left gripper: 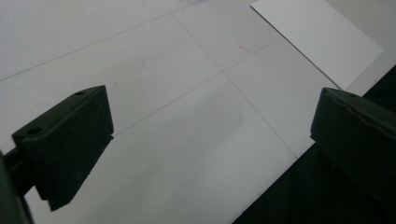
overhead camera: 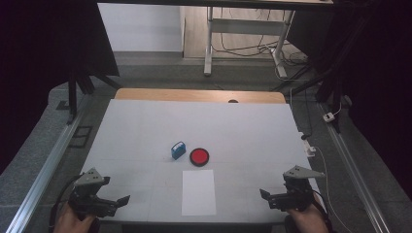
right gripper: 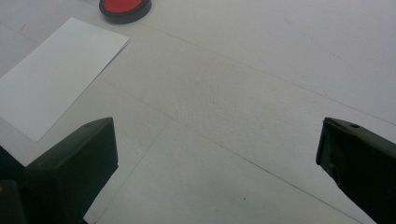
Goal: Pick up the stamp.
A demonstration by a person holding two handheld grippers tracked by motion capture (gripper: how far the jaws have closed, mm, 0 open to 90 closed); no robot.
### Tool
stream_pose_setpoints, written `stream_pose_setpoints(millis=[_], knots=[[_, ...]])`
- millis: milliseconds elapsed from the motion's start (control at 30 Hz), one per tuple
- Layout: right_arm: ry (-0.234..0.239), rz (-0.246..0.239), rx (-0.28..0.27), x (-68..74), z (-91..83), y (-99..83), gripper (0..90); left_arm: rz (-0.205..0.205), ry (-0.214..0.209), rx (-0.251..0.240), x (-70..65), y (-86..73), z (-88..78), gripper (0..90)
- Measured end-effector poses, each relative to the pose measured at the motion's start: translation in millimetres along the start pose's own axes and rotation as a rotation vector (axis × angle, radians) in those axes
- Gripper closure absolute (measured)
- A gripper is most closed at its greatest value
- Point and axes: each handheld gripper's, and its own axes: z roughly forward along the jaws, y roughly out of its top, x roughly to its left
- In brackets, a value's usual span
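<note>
A small blue block with a white top (overhead camera: 178,150) stands near the middle of the white table (overhead camera: 145,126). Right beside it lies a round red pad in a black rim (overhead camera: 199,157), also seen at the top of the right gripper view (right gripper: 124,7). A white sheet of paper (overhead camera: 198,192) (left gripper: 317,37) (right gripper: 56,74) lies in front of them. My left gripper (overhead camera: 124,201) (left gripper: 210,144) rests open at the front left corner, its jaws wide apart over bare table. My right gripper (overhead camera: 265,196) (right gripper: 215,158) is open at the front right corner, with nothing between its jaws.
The table's front edge (left gripper: 280,186) runs just under the left gripper. A wooden strip (overhead camera: 199,95) borders the far edge. Metal rails (overhead camera: 43,170) flank both sides, and a desk frame with cables (overhead camera: 243,34) stands beyond.
</note>
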Motion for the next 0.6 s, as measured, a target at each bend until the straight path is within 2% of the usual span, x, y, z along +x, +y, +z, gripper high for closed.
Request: stream_pose_setpoints(millis=[233, 600], knots=[[-0.001, -0.001, -0.001, 0.4, 0.5, 0.0, 0.0, 0.021, 0.019, -0.02, -0.8, 0.9, -0.6, 0.0], [-0.004, -0.008, 0.008, 0.8, 1.1, 0.3, 0.0, 0.064, -0.015, -0.053, 1.9, 7.9, 3.0, 0.0]])
